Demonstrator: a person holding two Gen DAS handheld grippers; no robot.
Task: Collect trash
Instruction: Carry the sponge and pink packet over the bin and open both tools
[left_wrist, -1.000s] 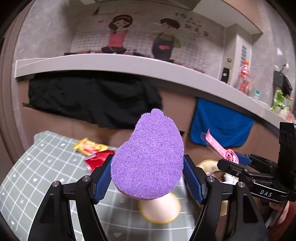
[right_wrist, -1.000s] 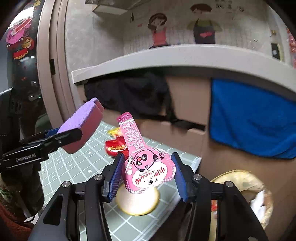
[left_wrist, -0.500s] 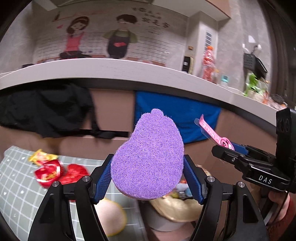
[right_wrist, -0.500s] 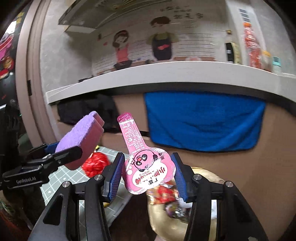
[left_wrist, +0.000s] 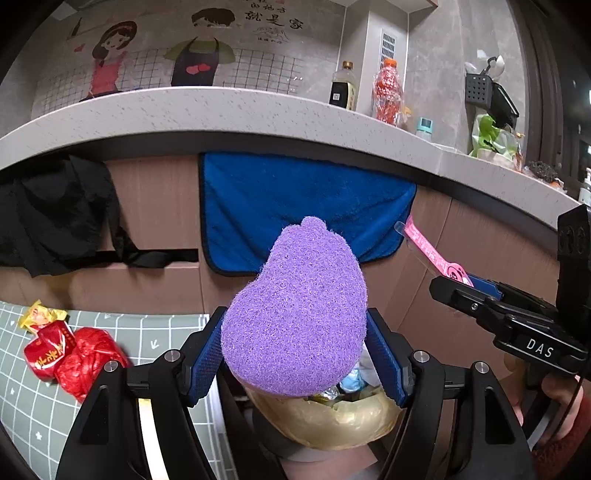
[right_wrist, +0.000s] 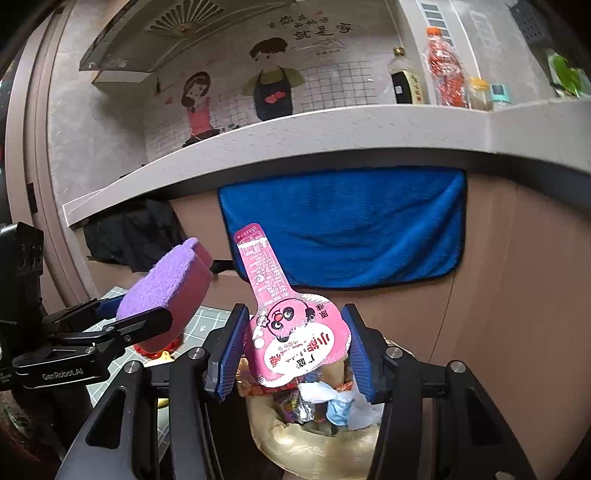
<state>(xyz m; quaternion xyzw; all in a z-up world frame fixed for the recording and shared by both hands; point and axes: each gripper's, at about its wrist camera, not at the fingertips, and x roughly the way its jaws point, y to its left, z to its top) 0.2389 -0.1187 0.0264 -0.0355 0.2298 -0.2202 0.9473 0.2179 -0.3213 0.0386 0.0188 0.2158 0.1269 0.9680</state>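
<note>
The left gripper (left_wrist: 295, 354) is clamped on a purple, rounded scouring sponge with a maroon foam backing (left_wrist: 295, 314), its blue pads pressed to the sponge's two sides, and the right gripper (right_wrist: 295, 347) is clamped on a flat pink snack pouch with a cartoon face and a long narrow neck (right_wrist: 291, 325), held by its wide lower part with the neck pointing up and away. The relation that matters for the coming move is vertical: the bin lined with a crumpled golden-tan bag (right_wrist: 317, 435) sits directly below and just ahead of both grippers, its mouth already holding wrappers and a bit of white and blue plastic. In the right wrist view the pouch's lower edge hangs right over that mouth, so the right hand looks the better placed to let go first; the pouch's long axis runs up along the gripper's line, so once freed it should drop wide end first into the opening. In the left wrist view the sponge covers most of the bin's mouth, its long axis likewise pointing forward and up, with the bag's front rim (left_wrist: 332, 424) showing beneath it. To the left, red crumpled wrappers and a yellow one (left_wrist: 66, 347) lie on the grey-green gridded mat (left_wrist: 29, 406), well apart from both grippers, still to be gathered. A blue towel (left_wrist: 295, 199) hangs on the cabinet front behind, under the pale speckled counter (left_wrist: 221, 110).
</note>
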